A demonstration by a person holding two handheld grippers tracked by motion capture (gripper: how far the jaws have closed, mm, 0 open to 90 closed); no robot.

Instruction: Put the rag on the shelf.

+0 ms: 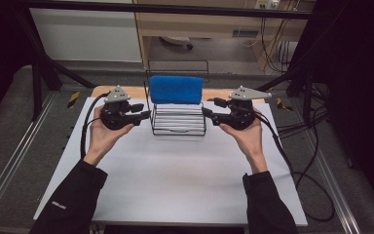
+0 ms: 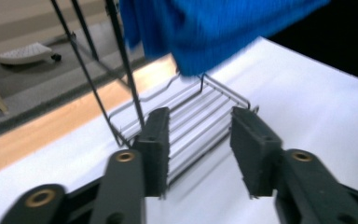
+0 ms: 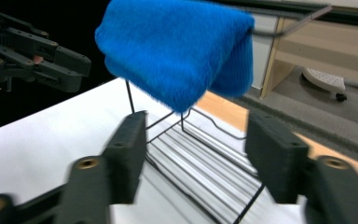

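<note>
We've hung the blue towel (image 1: 176,89) on the wire rack (image 1: 178,127), centre frame; left gripper (image 1: 143,115) and right gripper (image 1: 209,113) both released, empty. Next, we'd back away.

One blue towel (image 1: 176,89), folded over top bar of rack. One black wire rack (image 1: 178,127) on table. One white table top (image 1: 175,175). Two grippers: left gripper (image 1: 145,114), right gripper (image 1: 208,109). Each gripper has two black jaws, so four jaws in all. Two grey three-cornered plates, one on each gripper. Two hands: left hand (image 1: 104,136), right hand (image 1: 246,136). Two dark sleeves. One small white thing (image 3: 324,80) with little wheel on floor behind table.
</note>
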